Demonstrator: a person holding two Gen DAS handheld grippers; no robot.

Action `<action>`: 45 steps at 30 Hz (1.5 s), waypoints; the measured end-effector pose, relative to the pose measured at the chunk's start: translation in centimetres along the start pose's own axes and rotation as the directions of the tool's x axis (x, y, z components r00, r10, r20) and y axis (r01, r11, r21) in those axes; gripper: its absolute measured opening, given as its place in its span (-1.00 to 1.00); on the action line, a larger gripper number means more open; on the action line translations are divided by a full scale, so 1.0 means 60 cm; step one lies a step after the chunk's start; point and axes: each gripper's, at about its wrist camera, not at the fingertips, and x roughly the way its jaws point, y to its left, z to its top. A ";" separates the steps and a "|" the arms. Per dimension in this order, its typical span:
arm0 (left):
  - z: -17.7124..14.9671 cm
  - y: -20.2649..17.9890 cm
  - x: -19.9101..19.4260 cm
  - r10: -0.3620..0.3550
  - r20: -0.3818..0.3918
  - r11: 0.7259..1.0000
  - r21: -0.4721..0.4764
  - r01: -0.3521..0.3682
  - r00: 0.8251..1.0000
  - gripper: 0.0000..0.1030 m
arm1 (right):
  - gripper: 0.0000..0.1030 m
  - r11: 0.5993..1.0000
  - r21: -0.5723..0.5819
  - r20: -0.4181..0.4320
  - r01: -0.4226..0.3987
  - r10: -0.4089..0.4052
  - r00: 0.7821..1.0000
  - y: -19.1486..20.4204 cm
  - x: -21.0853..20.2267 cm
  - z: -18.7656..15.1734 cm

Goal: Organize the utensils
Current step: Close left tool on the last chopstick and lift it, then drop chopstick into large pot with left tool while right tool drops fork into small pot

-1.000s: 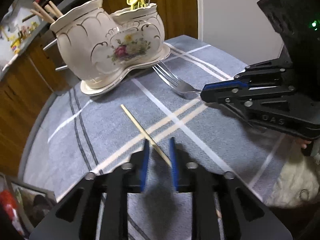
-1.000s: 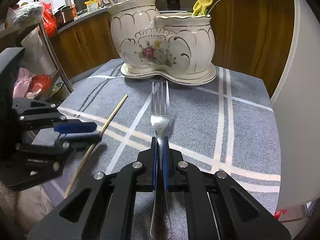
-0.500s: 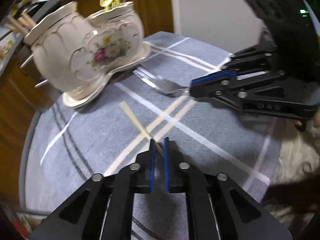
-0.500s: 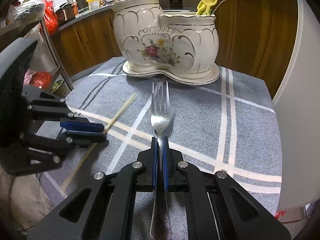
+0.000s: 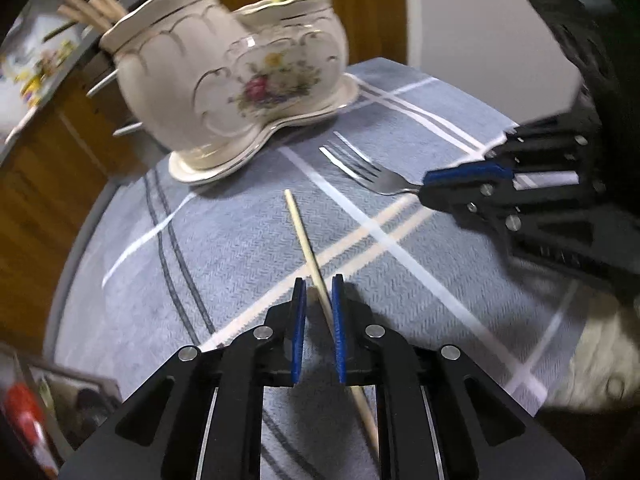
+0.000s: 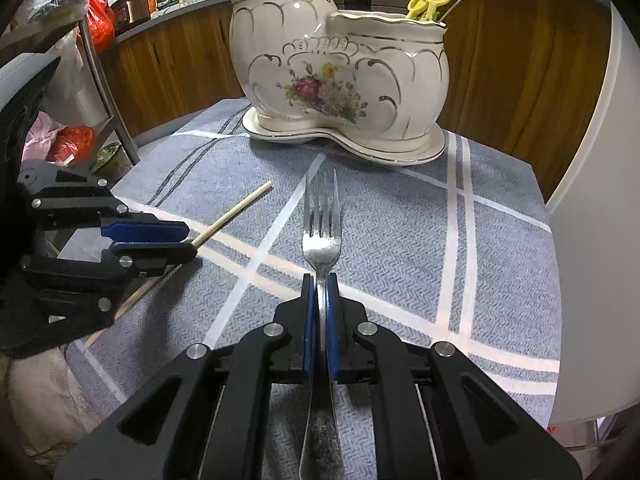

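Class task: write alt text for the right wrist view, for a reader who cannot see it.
The right gripper is shut on a fork pointing at a floral ceramic utensil holder on a grey striped tablecloth. At left, the left gripper is around a chopstick.

Cream holder (image 6: 340, 76), gold trim, floral motif; grey cloth (image 6: 400, 232), white stripes; blue-padded fingers (image 6: 308, 320).

A grey-blue woven cloth with white stripes (image 6: 400, 216) covers the worktop; brown wooden cabinet fronts (image 6: 520, 80) stand far behind, red plastic bags (image 6: 98, 20) far left.
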 end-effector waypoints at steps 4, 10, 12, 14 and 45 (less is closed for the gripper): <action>0.002 0.003 0.005 0.022 0.014 0.998 -0.057 -0.022 1.000 -0.73 | -0.79 1.000 -0.017 -0.003 0.017 -0.017 1.000 0.002 0.004 0.002; 0.001 0.021 0.011 0.021 0.058 0.994 -0.106 -0.015 0.998 -0.88 | -0.90 1.000 0.000 0.005 -0.008 0.008 1.000 -0.001 0.004 0.001; 0.000 0.028 0.012 0.010 0.067 0.993 -0.117 -0.002 0.998 -0.90 | -0.90 1.000 0.008 0.015 -0.012 0.012 1.000 -0.003 0.001 0.002; -0.004 0.035 0.010 0.007 0.081 0.992 -0.127 0.003 0.997 -0.90 | -0.90 1.000 0.012 0.039 -0.011 0.010 0.999 -0.006 -0.010 0.004; 0.179 0.165 -0.207 0.052 0.737 0.979 -0.172 0.113 0.674 -0.90 | -0.90 0.985 0.165 0.746 -0.039 -0.099 0.658 -0.073 -0.184 0.201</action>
